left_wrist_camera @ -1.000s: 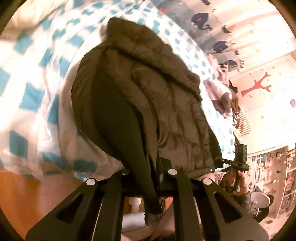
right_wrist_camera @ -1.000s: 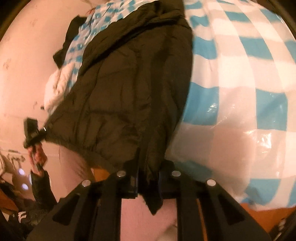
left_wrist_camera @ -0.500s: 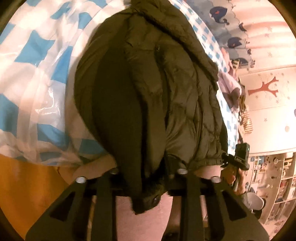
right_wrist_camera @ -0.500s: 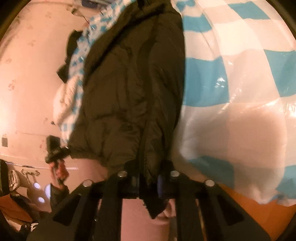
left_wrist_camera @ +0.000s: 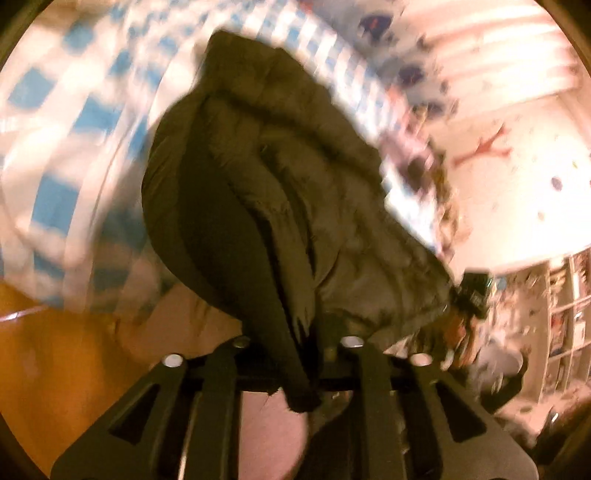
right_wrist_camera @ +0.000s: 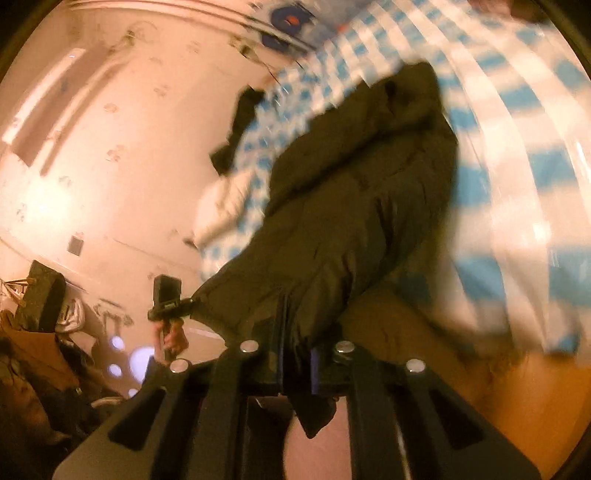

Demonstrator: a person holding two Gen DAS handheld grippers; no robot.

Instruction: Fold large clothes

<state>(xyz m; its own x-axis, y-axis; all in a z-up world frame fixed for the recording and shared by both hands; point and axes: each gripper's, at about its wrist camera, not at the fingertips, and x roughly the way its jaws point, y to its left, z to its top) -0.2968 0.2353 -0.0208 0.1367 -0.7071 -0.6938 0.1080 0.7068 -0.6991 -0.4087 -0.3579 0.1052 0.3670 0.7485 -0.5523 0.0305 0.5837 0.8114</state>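
Left wrist: left tongs (left_wrist_camera: 295, 354) opening, dark puffer jacket (left_wrist_camera: 280, 206) hem between them. Right tongs (right_wrist_camera: 295, 354) clamp the jacket over the checkered bed (right_wrist_camera: 517, 155).

Bed under blue-and-white checked cover (left_wrist_camera: 55, 110), orange floor (left_wrist_camera: 55, 369), pale wall with red tree decal (left_wrist_camera: 484, 147), whale-print curtain (right_wrist_camera: 284, 22), shelving (left_wrist_camera: 565, 306) at right, warm dim light.
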